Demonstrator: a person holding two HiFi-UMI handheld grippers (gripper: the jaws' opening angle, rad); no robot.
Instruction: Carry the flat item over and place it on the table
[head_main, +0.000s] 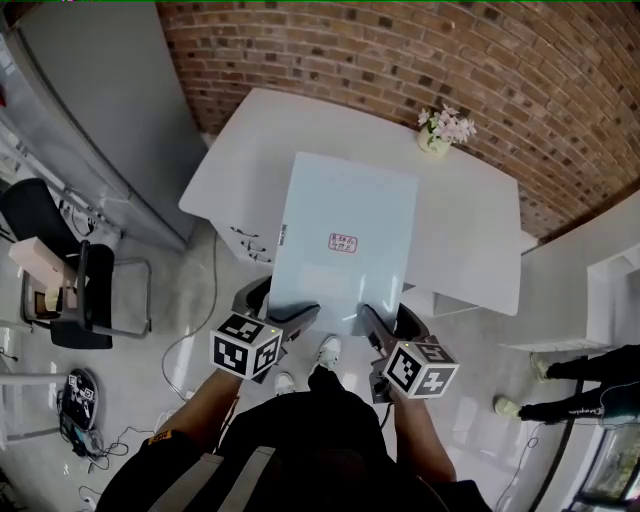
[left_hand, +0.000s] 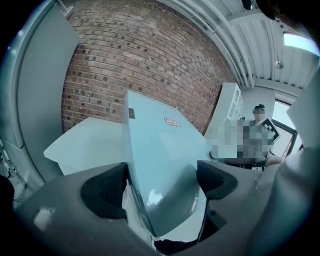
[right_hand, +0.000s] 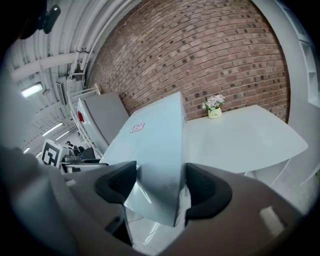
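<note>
The flat item is a pale blue-white slab with a small red label, held level above the near edge of the white table. My left gripper is shut on its near left corner. On the near right corner, my right gripper is likewise shut. In the left gripper view the flat item runs out from between the jaws of the left gripper towards the table. In the right gripper view the flat item is clamped edge-on in the right gripper, with the table beyond.
A small vase of pink flowers stands at the table's far edge by the brick wall. A tall grey cabinet and a black chair stand at the left. A white shelf unit and another person's legs are at the right.
</note>
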